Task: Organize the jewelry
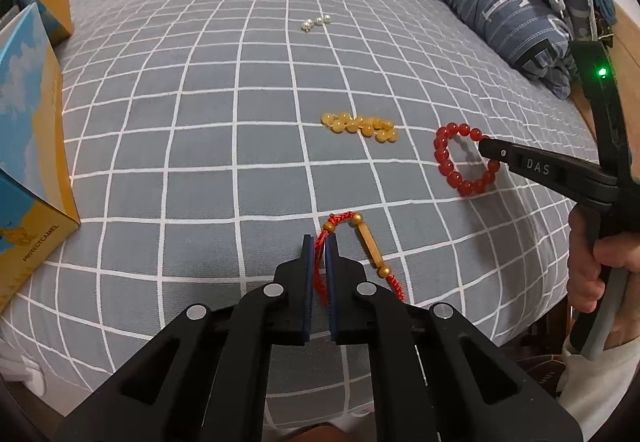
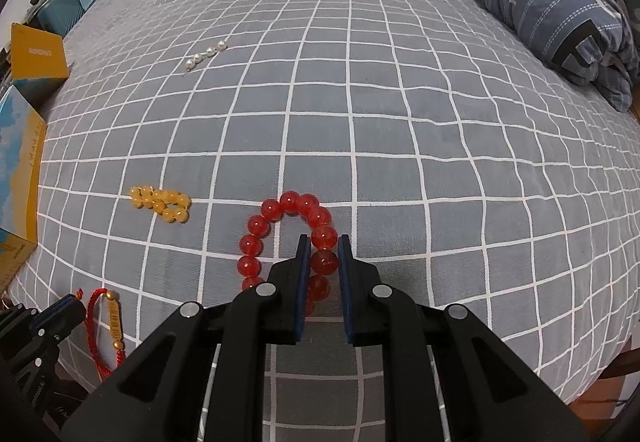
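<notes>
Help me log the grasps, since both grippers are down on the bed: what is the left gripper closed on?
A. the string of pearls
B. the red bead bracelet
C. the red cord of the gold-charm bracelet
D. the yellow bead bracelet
C: in the left wrist view the left gripper pinches the red cord of the gold-charm bracelet; the right gripper holds the red bead bracelet.
</notes>
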A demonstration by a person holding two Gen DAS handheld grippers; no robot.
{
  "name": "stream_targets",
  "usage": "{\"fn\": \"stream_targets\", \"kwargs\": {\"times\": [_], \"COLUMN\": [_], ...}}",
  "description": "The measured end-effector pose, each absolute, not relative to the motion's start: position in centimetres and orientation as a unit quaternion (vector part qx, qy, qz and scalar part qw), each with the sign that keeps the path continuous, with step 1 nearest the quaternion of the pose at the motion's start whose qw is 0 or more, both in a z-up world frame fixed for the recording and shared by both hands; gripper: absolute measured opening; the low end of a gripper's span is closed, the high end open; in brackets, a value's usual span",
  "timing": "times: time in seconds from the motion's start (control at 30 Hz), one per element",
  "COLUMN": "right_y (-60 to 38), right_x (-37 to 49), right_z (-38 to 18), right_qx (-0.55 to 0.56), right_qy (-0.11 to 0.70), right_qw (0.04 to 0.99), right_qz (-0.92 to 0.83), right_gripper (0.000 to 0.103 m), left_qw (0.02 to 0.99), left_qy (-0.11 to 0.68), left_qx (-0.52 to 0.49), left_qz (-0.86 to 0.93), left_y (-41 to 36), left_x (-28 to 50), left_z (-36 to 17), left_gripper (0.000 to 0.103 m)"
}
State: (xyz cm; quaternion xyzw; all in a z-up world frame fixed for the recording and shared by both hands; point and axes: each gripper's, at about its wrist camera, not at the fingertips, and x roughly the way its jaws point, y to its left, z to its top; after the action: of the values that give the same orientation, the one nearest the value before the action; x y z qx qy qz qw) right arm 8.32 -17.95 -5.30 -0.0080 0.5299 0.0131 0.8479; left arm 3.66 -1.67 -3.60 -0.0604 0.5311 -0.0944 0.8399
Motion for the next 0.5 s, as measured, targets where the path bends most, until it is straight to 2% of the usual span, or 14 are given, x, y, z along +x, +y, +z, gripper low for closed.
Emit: {"fn": "stream_targets", "kwargs": {"times": [0.1,0.17,0.2,0.23,0.27,0.3,0.5], "right_y": [-17.8,-17.7,-17.6,-17.6,-17.5,-17.5,-17.7], "right_x": [8.1,8.0,8.0,8.1,8.2,8.1,8.4], "right_z": [-5.3,-5.4,-5.5,-5.5,-5.6,-5.6,-5.6], "right_qx": [-0.01,-0.013,-0.014,-0.014,-0.015,-0.016,-0.017], "right_qy": [0.529,0.53,0.531,0.532,0.532,0.533,0.535], "right_qw": [0.849,0.848,0.847,0.847,0.846,0.846,0.845], "right_qz": [0.013,0.012,0.011,0.011,0.011,0.011,0.012], "right_gripper": [0.013,0.013,0.013,0.013,0.013,0.013,0.013], "left_qw": [0.84,0.84,0.841,0.844,0.847,0.853,0.846], "left_qy": [0.531,0.53,0.53,0.525,0.52,0.512,0.524], "left_qx": [-0.064,-0.068,-0.067,-0.068,-0.071,-0.069,-0.05], "left_qz": [-0.096,-0.093,-0.091,-0.087,-0.084,-0.08,-0.087], "left_y": [-1.6,-1.7,-1.8,-1.9,-1.8,-1.9,-3.2], "left_x": [3.6,3.6,3.6,3.5,3.4,3.3,3.4], "left_z": [-3.6,-3.6,-3.6,-3.4,-3.2,-3.0,-3.9], "left_gripper": [0.005,0.012,0.026,0.048,0.057,0.059,0.061]}}
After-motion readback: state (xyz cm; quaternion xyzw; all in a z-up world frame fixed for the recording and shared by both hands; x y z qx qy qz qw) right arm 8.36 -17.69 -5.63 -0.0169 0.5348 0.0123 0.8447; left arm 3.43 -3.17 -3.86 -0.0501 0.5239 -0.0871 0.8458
